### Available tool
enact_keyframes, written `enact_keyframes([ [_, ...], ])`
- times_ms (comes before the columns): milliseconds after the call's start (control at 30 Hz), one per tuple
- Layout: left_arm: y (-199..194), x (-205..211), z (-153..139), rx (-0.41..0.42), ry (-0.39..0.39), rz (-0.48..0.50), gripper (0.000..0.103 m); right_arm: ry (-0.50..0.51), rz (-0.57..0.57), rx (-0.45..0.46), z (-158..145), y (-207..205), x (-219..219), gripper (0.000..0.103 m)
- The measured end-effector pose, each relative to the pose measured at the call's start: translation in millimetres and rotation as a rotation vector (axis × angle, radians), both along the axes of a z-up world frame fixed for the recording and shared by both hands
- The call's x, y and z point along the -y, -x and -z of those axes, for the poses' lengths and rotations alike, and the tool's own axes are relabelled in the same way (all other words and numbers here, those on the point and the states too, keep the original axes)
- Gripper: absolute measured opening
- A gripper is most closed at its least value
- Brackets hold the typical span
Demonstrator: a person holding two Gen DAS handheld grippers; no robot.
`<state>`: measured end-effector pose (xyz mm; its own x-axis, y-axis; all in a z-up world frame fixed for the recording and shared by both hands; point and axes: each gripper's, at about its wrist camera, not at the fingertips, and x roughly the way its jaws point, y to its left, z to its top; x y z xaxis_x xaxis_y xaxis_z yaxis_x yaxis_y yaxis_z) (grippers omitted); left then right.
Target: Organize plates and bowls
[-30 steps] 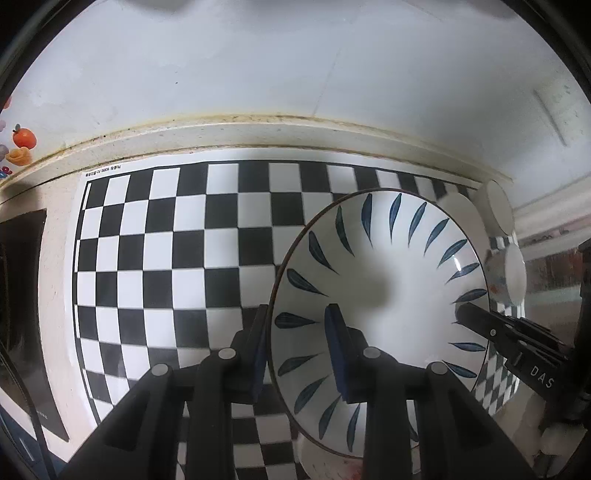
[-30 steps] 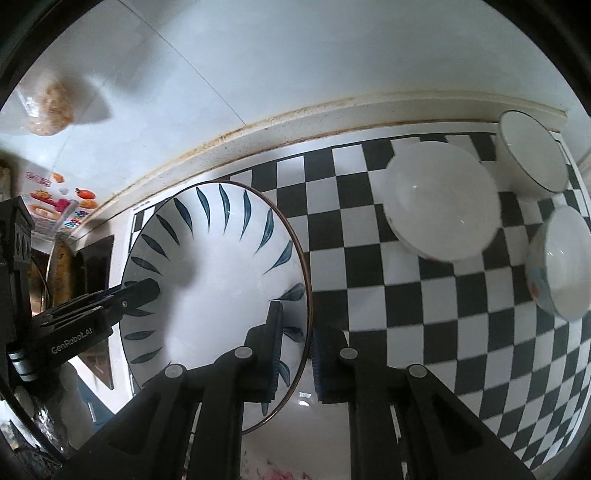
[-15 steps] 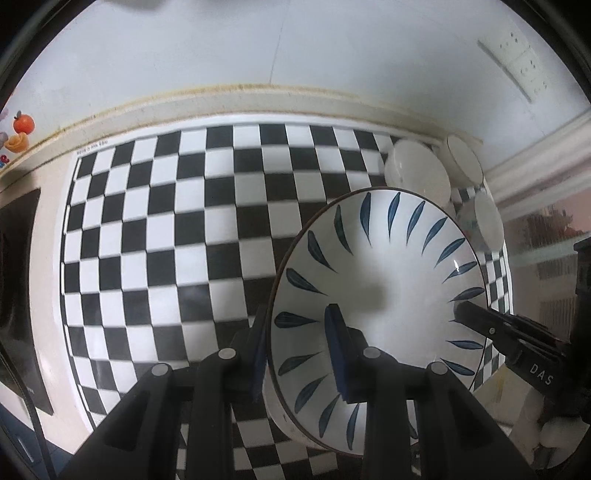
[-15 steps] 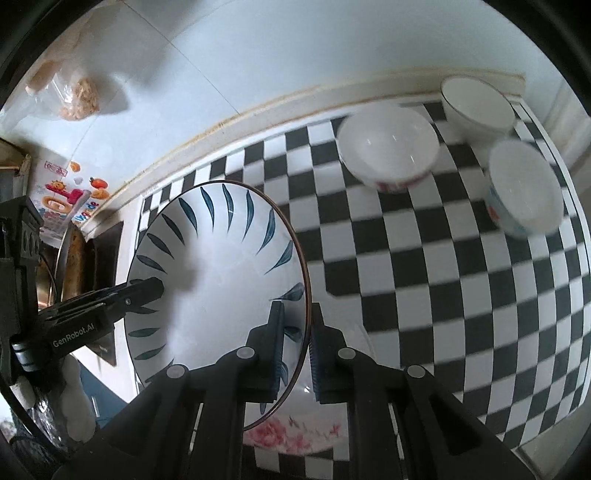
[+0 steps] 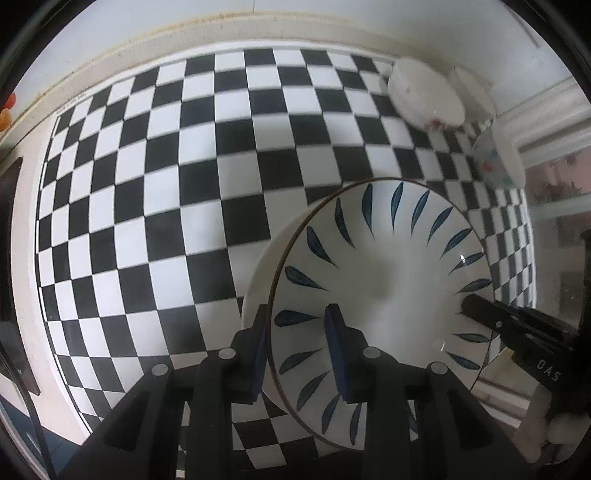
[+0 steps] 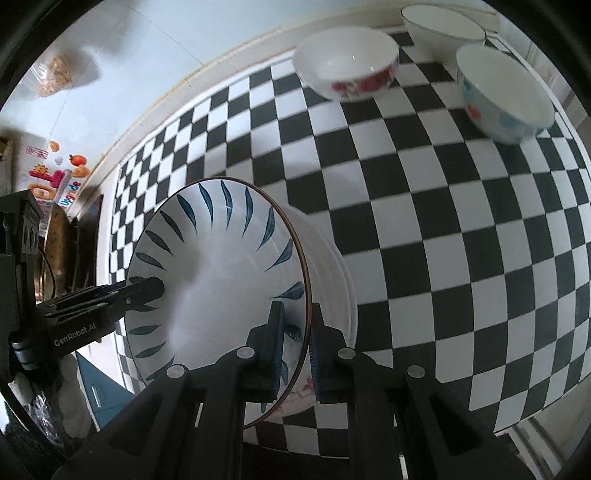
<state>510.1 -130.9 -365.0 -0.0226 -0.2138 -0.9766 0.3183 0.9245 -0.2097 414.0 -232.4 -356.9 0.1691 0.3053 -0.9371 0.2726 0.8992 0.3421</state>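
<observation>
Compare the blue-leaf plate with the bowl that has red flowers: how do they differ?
The wide, shallow blue-leaf plate is held at its rim by both grippers; the small, deep red-flowered bowl stands free on the checkered mat. The plate's pattern is inside, the bowl's outside. Both are white inside.

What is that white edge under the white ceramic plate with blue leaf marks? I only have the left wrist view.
Observer: It is a stack of white ribbed-rim plates, directly beneath the blue-leaf plate. A pink flower print shows at the stack's near edge.
Operator: How does the right gripper hold the plate?
Observer: The right gripper pinches the rim, with one pad inside and one outside.
Operator: The bowls at the back are blurred here.
Observer: Three stand there: a white bowl with red flowers, a pale blue bowl and a white bowl with a thin dark rim.
</observation>
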Motion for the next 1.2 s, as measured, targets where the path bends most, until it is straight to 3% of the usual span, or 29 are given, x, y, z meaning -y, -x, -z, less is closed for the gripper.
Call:
enact_keyframes([
  [400,6.7,6.3,30.2,-0.063,-0.068,0.007,0.027,0.007,-0.017,-0.066,34.3,12.2,2.7,0.014],
  [867,4.7,18.8,36.7,-0.105,-0.126,-0.005,0.027,0.049,-0.005,-0.101,34.9,-0.3,0.2,0.015],
  [1033,13.0,28.6,36.2,-0.066,-0.176,0.017,0.027,0.083,-0.024,-0.121,34.7,-3.1,-12.2,0.015],
  [1200,16.3,26.6,35.1,-0.08,-0.171,-0.008,0.027,0.094,-0.025,-0.137,35.6,-1.2,-15.6,0.015],
])
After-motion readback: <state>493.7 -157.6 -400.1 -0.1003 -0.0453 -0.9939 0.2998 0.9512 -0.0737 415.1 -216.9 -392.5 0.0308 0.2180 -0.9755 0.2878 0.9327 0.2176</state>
